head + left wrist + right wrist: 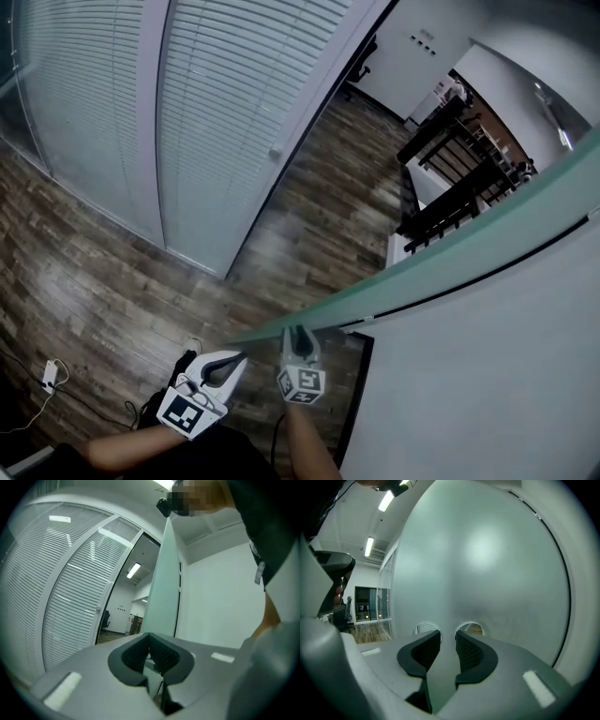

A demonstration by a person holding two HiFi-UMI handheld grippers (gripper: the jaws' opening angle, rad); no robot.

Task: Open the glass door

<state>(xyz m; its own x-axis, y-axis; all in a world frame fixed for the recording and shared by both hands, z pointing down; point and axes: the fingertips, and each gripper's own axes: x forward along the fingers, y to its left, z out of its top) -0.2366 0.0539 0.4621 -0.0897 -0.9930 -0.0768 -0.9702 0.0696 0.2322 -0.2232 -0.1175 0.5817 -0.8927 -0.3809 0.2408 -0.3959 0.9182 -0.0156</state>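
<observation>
— Pads (469,651)?
— The right gripper (447,633) has them pressed on the grey handle strip (440,686) of the frosted glass door (487,564), which stands ajar from the white wall (487,375). The left gripper (149,637) is closed and empty.
— Risk?
— The strip could slip out if the pull skews.

The left gripper (150,641) is seen at the bottom. Its dark ribbed pads (133,656) are brought together at the tips, and nothing is held between them. Above the tips the frosted door (161,583) is seen nearly edge-on, beside a white wall (215,602) at the right. Whether the door is touched cannot be told. Slatted blinds (65,588) are seen at the left. Between blinds and door a lit room is shown, where a chair (107,618) and a ceiling light (133,570) can be made out. A person's dark clothing (269,522) is seen at the upper right.
</observation>
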